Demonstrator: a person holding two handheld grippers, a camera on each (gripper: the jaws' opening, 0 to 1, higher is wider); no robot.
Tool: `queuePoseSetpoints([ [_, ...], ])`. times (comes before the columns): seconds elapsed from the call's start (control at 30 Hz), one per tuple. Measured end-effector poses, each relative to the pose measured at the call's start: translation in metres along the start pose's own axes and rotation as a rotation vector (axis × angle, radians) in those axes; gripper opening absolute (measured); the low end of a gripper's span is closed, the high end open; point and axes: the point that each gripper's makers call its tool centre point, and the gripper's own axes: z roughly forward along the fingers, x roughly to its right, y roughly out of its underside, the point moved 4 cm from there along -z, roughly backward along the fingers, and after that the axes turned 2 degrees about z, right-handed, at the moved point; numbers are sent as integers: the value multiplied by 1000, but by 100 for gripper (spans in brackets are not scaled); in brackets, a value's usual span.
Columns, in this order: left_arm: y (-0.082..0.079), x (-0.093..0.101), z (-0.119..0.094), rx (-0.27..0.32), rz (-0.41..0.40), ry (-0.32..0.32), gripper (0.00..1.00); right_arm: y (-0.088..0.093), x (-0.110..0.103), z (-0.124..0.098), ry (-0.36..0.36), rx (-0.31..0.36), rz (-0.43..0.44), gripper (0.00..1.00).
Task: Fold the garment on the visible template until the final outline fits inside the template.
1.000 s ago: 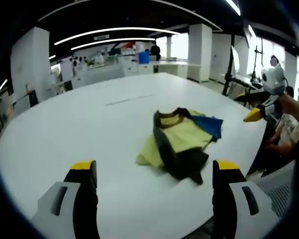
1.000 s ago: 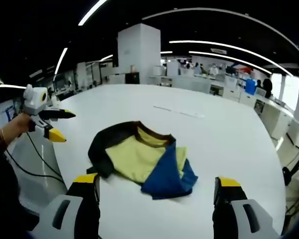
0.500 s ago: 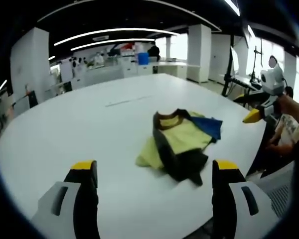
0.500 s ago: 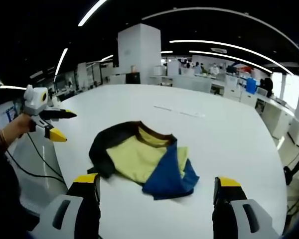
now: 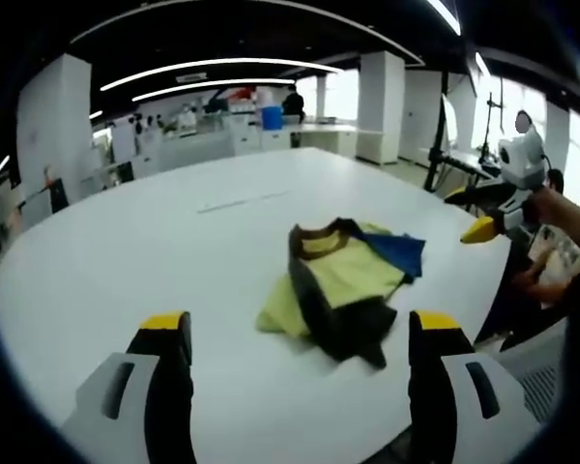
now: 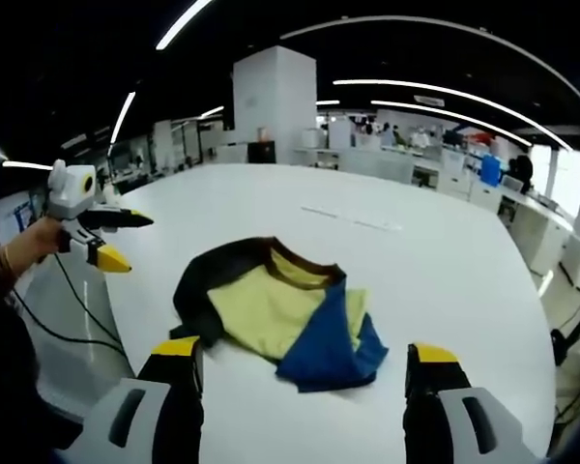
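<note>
A crumpled garment of yellow, black and blue cloth lies on the white table. It is a little past my left gripper, whose yellow-tipped jaws stand wide apart, open and empty. In the right gripper view the same garment shows its blue flap nearest and its black collar to the left. My right gripper hovers open just short of it, holding nothing. The right gripper also shows beyond the table's right edge. The left gripper shows, held by a hand, off the table's left edge.
A faint straight line marks the table beyond the garment, the same line in the right gripper view. A seated person is at the table's right side. Cables hang past the left edge. A stand and benches are behind.
Both cameras have shifted slightly. The garment lies as before, and both grippers stay open and apart from it.
</note>
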Motion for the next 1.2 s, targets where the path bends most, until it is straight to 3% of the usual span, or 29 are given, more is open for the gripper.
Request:
queuePoseSetpoints([
  [0.27,-2,5,11,14,-12,26,80,-1,-7,16,-39,3,-18,69],
  [0.43,0,8,17,27,-41,39,70,-2,-9,25,-69,39,32,50],
  [0.67,6,16,29,35,-20,69,60,6,-12,42,-82,32,71,41],
  [0.83,14,20,37,15,0,91,52,20,-16,55,-72,-20,-14,37],
  [1.0,20,22,45,-5,-12,100,48,29,-21,67,-71,-32,-22,29],
  [1.2,20,25,54,0,-39,100,41,35,-16,84,-2,-59,-64,23],
])
